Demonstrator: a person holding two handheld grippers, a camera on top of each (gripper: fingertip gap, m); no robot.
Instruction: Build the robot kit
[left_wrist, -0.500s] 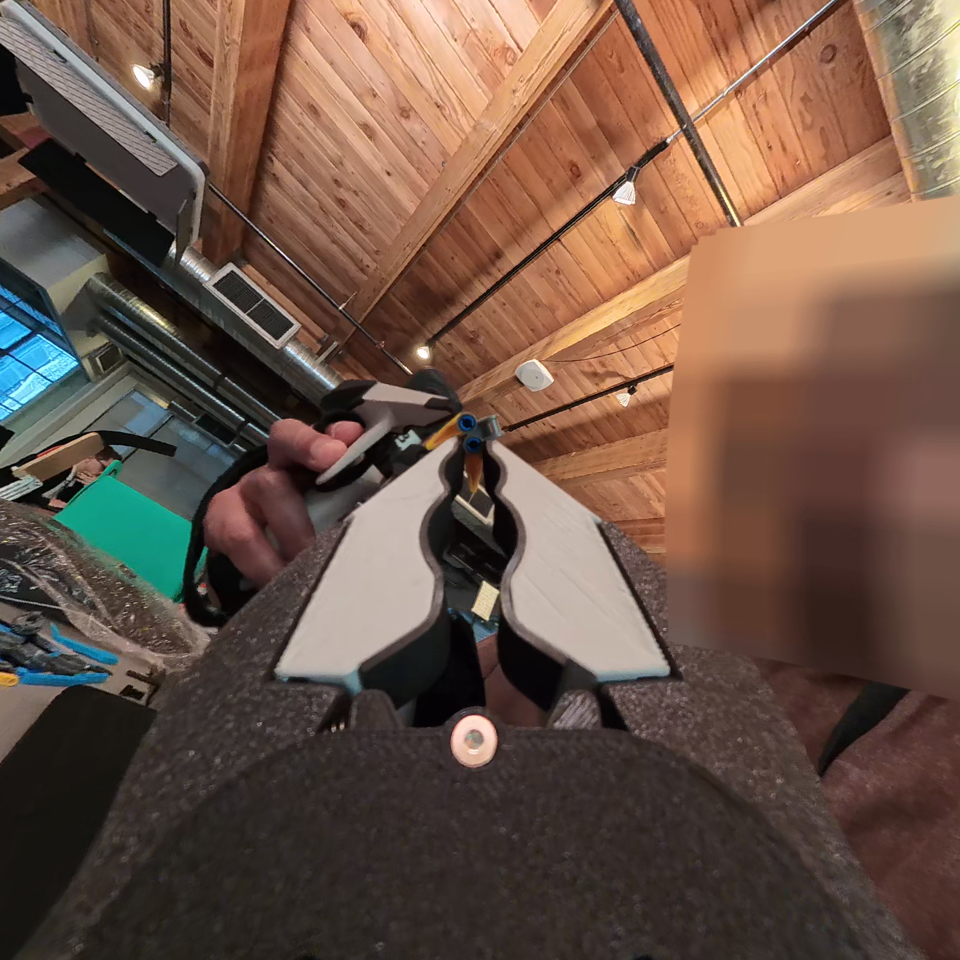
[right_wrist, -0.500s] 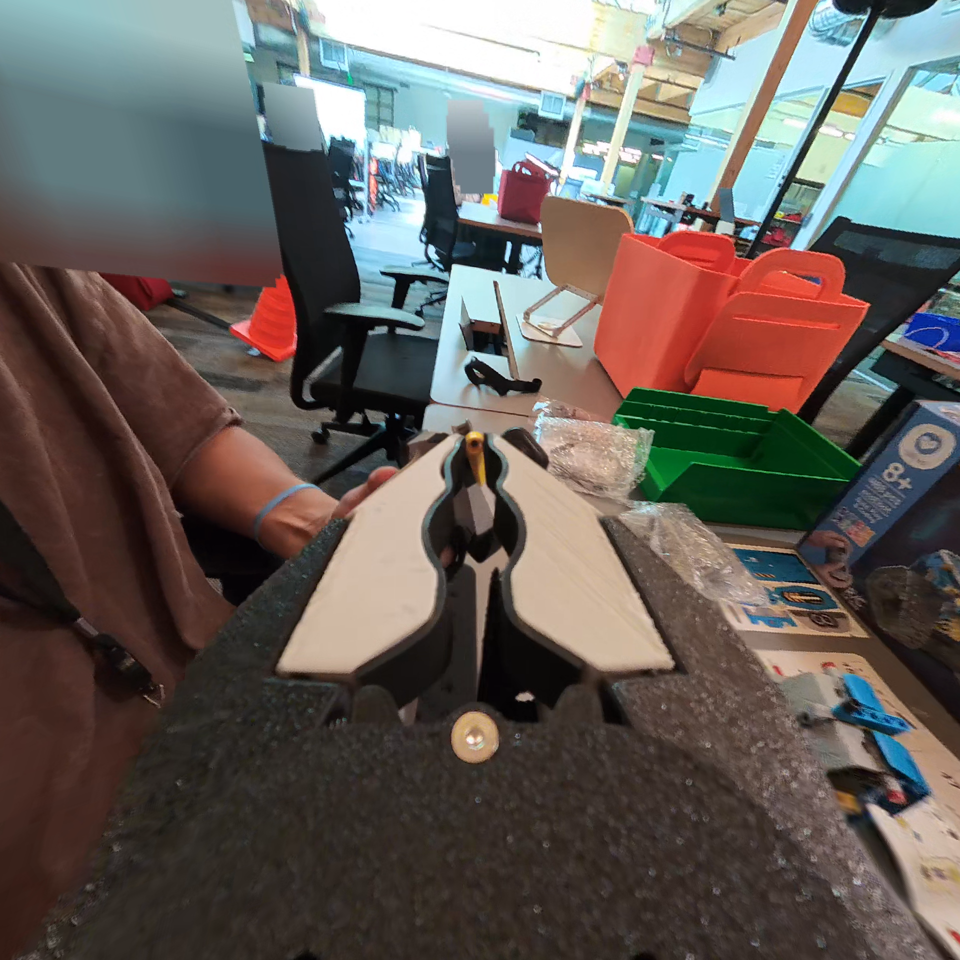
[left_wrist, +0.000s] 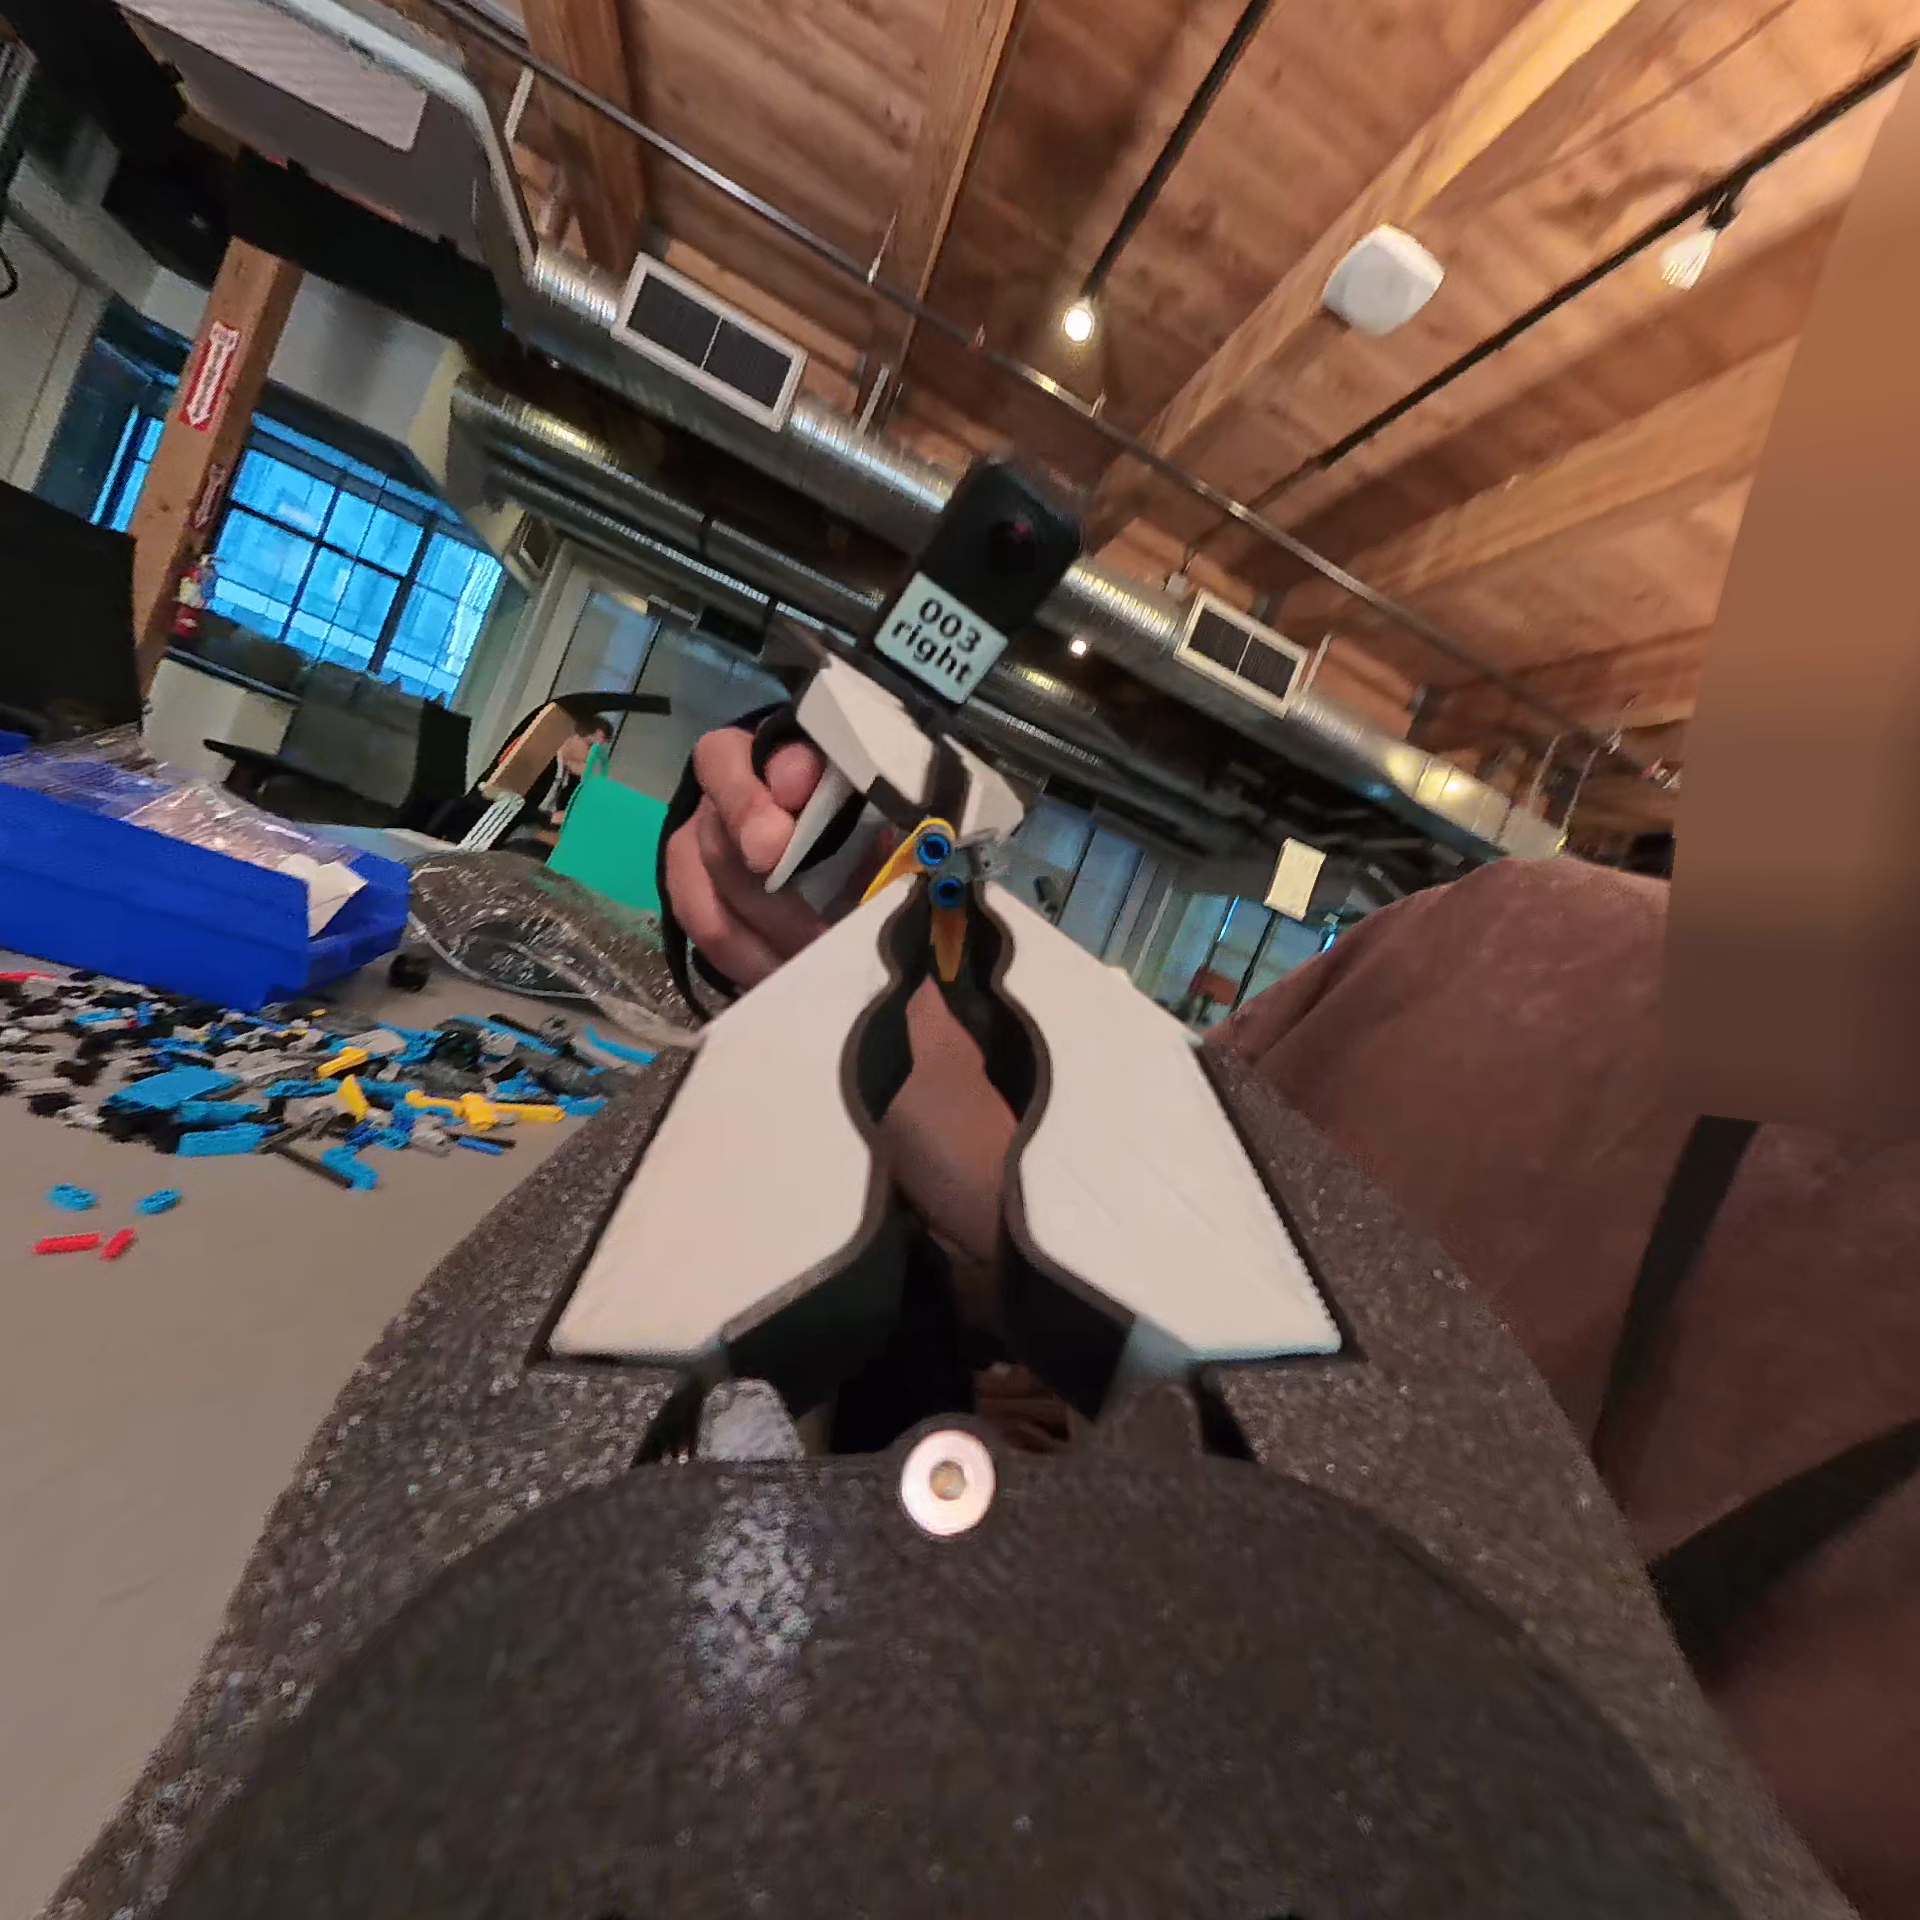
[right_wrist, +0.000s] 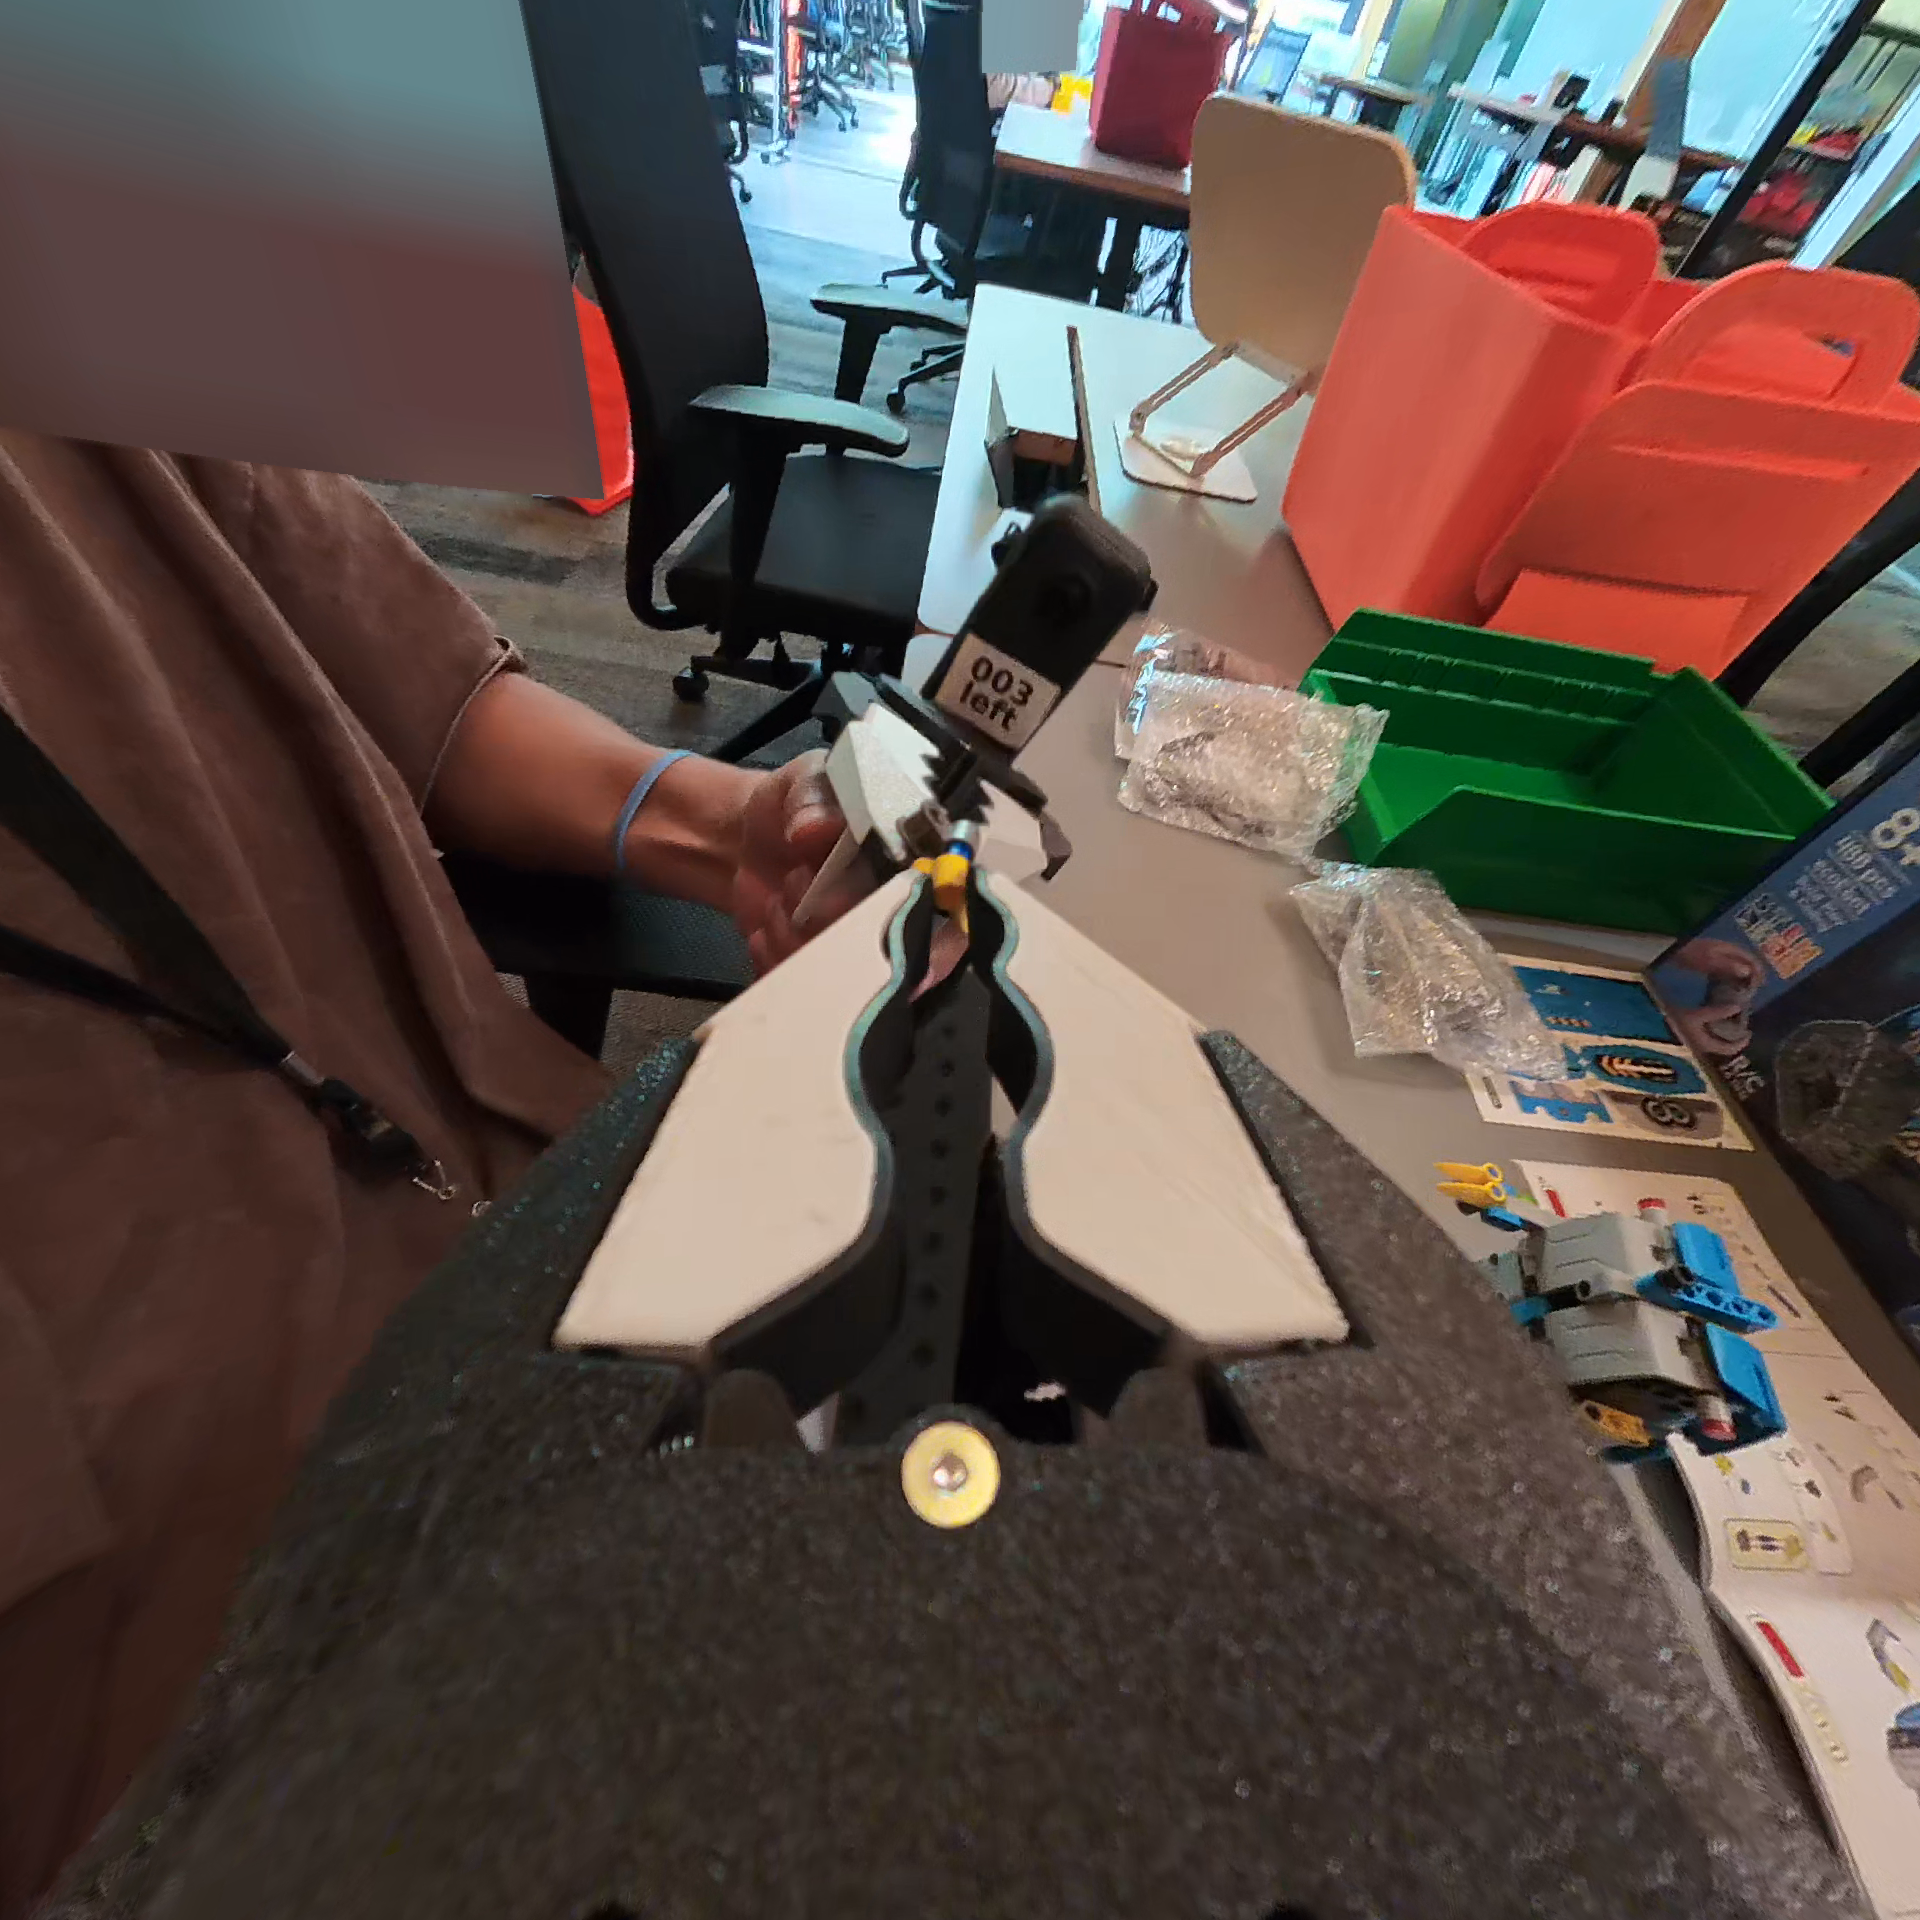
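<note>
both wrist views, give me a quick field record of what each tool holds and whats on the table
left tool: shut on yellow piece with blue pins
right tool: shut on the same yellow piece
tools: tip to tip, above the table
table left: loose bricks, blue bin
table right: green bin, part-built model, plastic bags

Left gripper (left_wrist: 940, 914) and right gripper (right_wrist: 948, 896) are facing each other tip to tip, raised, jaws of each nearly closed. A hand (left_wrist: 727, 862) is gripping the right handle; another hand (right_wrist: 774, 847) is gripping the left.
</note>
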